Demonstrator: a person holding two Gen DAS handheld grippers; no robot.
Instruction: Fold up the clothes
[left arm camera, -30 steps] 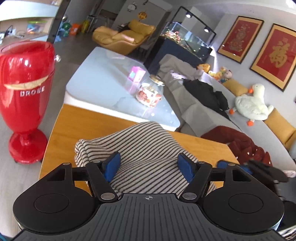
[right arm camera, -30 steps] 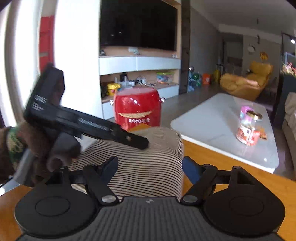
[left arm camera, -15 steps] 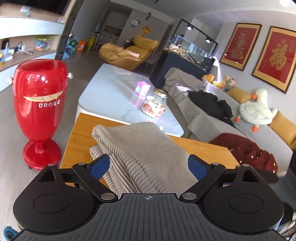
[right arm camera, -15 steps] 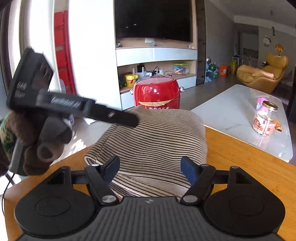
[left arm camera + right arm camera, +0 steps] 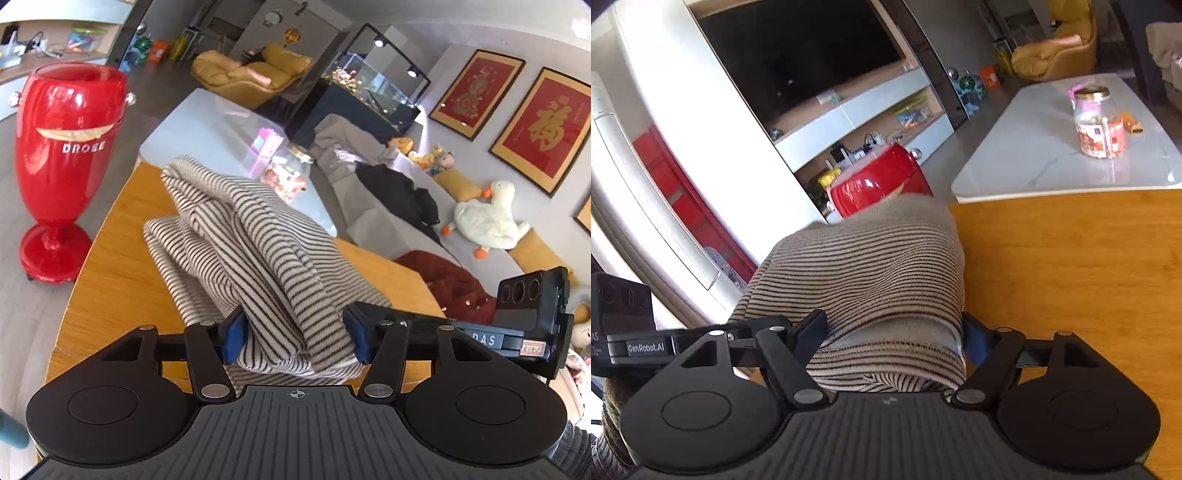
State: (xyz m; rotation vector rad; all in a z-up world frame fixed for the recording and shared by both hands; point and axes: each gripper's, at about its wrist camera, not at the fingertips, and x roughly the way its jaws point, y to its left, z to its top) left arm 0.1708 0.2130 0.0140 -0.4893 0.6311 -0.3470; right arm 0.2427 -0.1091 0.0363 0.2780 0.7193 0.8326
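A cream garment with thin dark stripes (image 5: 258, 251) lies bunched and partly folded on the wooden table (image 5: 110, 280). My left gripper (image 5: 291, 338) has its blue pads against both sides of a thick fold of the cloth. My right gripper (image 5: 894, 334) is set the same way around the other end of the garment (image 5: 871, 273). The right gripper also shows at the right edge of the left wrist view (image 5: 517, 325), and the left gripper at the left edge of the right wrist view (image 5: 635, 343).
A tall red vase (image 5: 66, 158) stands on the floor left of the table. A white coffee table (image 5: 1052, 147) with a glass jar (image 5: 1099, 125) lies beyond. A grey sofa (image 5: 406, 229) with clothes and a plush goose is at the right.
Both grippers have closed in on the garment, which was loose between open jaws before. The cloth is now gathered into a thicker, raised fold, and the right view has tilted.
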